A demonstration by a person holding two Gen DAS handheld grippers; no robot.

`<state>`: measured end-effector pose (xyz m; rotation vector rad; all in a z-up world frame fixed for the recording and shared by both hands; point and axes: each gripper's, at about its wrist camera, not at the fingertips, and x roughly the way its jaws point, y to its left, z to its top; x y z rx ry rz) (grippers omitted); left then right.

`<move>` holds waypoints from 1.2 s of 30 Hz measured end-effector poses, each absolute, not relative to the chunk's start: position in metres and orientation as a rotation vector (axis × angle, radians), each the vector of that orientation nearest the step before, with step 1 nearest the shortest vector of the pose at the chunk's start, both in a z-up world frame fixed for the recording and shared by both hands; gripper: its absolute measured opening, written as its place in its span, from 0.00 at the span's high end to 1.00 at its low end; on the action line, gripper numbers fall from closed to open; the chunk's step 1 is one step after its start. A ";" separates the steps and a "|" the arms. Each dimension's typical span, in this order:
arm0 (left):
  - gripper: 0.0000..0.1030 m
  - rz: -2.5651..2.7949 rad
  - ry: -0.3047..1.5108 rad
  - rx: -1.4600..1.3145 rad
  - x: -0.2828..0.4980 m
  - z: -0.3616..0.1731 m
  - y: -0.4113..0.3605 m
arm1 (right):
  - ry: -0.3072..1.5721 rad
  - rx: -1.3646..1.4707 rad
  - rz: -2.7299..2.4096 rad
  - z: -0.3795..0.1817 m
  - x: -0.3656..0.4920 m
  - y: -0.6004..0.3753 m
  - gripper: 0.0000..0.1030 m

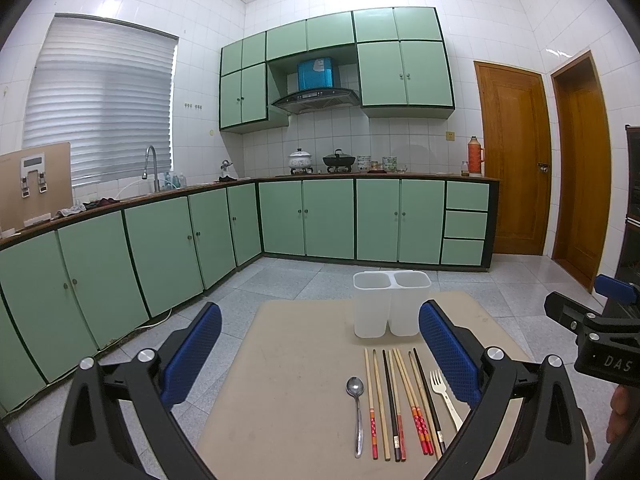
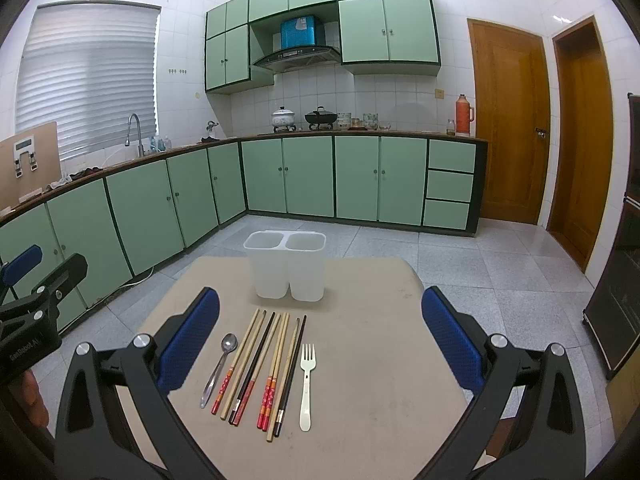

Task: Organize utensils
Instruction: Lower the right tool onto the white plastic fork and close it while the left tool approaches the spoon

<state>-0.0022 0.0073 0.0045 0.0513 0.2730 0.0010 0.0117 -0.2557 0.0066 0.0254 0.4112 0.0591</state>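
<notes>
Hovering: L gripper [image 1: 320, 350] & R gripper [image 2: 320, 332], jaws wide, over chopsticks [image 2: 260, 368].

A: How does the left gripper [image 1: 320, 354] stand?
B: Jaws spread wide, blue pads [image 1: 192, 354] at about eight and four o'clock of its own view, nothing between them.
A: And the right gripper [image 2: 320, 338]?
B: The same: gaping, with blue pads [image 2: 452, 338] far apart and nothing held.
A: Do they see each other?
B: Yes. The right one's black body sits at three o'clock in the left view, the left one's at nine o'clock in the right view.
A: Any hand showing?
B: Part of one hand [image 2: 34, 400] at eight o'clock.
</notes>
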 end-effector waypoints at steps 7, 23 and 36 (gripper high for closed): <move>0.06 0.025 0.315 0.052 0.019 -0.006 0.015 | 0.436 0.017 0.039 -0.010 0.023 -0.257 0.05; 0.06 0.043 0.593 0.087 0.117 -0.094 0.021 | 0.710 0.007 -0.006 -0.109 0.120 -0.255 0.05; 0.09 0.019 0.777 0.089 0.170 -0.155 0.014 | 0.945 0.032 0.050 -0.177 0.193 -0.241 0.34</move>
